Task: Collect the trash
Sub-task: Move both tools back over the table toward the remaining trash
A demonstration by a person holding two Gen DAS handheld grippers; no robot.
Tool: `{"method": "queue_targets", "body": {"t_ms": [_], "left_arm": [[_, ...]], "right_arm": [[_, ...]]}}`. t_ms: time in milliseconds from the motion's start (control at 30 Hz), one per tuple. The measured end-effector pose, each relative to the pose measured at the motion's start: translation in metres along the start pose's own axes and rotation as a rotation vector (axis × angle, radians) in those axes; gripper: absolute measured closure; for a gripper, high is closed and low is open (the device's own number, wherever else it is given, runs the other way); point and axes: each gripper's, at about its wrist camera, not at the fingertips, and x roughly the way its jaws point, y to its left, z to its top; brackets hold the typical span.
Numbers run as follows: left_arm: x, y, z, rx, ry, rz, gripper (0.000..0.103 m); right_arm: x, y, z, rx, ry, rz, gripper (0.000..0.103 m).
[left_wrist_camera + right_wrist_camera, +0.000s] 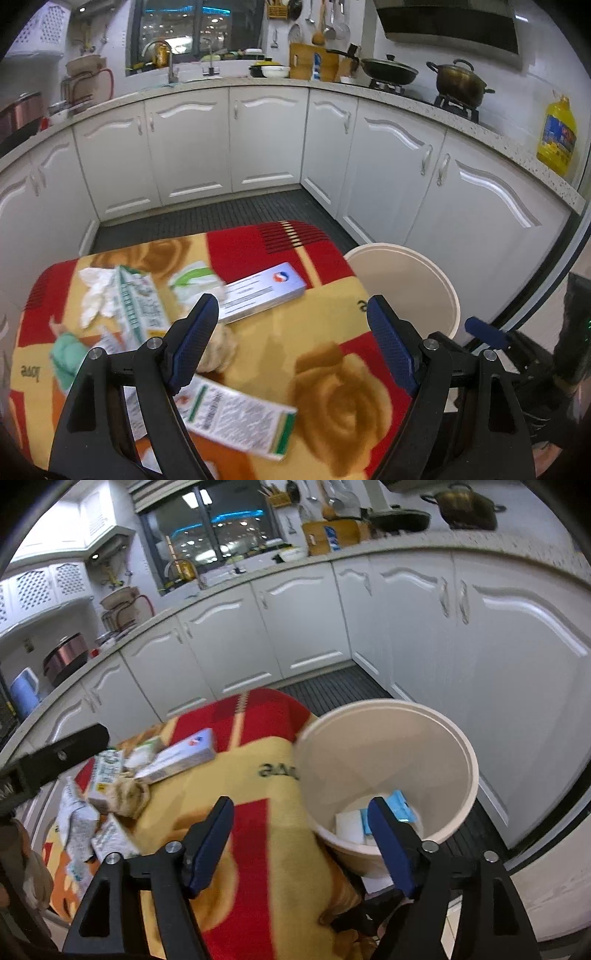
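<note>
Both fingers spread and empty, the left gripper [291,332] and right gripper [301,836] hover; bin [436,734] at three o'clock holds few packets, most cartons [240,417] littering the tabletop [295,350].

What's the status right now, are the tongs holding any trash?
Left tongs open, empty, over trash on blanket. Right tongs open, empty, beside bin. Silver box uncollected. Nothing blocking.
</note>
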Motion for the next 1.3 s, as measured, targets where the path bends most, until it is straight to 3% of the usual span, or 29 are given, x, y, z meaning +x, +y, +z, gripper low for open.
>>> {"method": "queue_targets", "body": {"t_ms": [400,667,1000,1300], "left_arm": [[-0.055,0.071,-0.028,-0.064,-0.019,0.026,0.021],[-0.076,0.130,-0.061,-0.122,0.023,0.032,0.021],[-0.073,0.203,-0.093,-0.272,0.068,0.058,0.021],[-0.042,0.242,-0.083,-0.398,0.089,0.081,0.021]], "right_arm": [[-0.012,0.066,-0.004,-0.098,0.010,0.103,0.022],[-0.001,0.101,-0.017,-0.159,0.063,0.175,0.021],[0.029,0.130,-0.033,-0.263,0.152,0.209,0.020],[0.056,0.148,-0.035,-0.341,0.211,0.212,0.020]]}}
